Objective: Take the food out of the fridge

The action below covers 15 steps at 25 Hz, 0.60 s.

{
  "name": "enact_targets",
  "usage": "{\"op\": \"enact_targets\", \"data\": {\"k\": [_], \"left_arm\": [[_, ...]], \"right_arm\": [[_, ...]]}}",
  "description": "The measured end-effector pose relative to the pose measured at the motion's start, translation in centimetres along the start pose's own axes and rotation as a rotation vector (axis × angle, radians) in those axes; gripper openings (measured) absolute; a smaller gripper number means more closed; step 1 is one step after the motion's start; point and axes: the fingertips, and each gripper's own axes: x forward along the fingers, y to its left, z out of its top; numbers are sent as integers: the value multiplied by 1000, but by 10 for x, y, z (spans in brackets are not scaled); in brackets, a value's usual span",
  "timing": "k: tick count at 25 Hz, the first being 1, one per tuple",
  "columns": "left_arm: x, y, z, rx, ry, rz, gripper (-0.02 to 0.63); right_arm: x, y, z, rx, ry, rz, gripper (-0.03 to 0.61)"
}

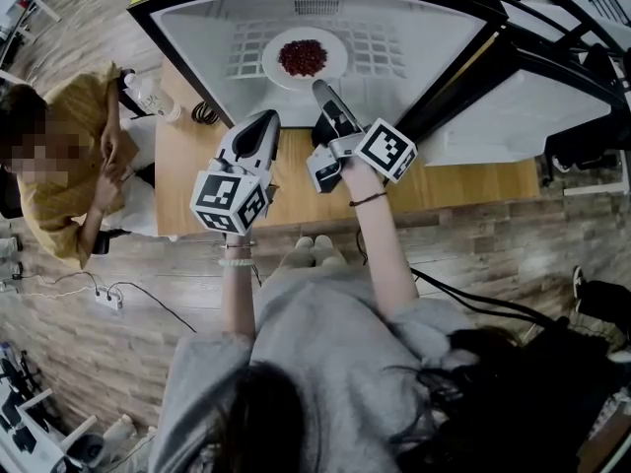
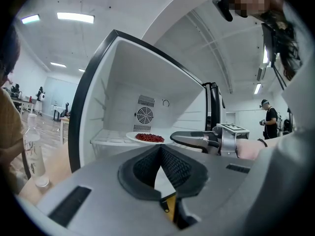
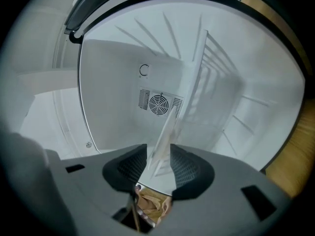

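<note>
While the left gripper hangs clenched and empty just outside the open fridge, the right gripper reaches inside with jaws spread wide, the white plate's rim between its pads but not pinched; the plate rests on the fridge shelf, holding red food

We hold both arms stretched forward: our left gripper, jaws together, just left of our right gripper, jaws apart.
</note>
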Motion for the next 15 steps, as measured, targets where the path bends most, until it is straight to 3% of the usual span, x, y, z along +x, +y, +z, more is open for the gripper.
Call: {"op": "enact_targets", "data": {"k": [9,15], "left_arm": [[5,8,0,-2,0,-2,8],[5,9,2,3,-2,-6,8]], "right_arm": [[11,-3,4,100,-24,3,137],[12,-6,5,185,-51,4,83]]}}
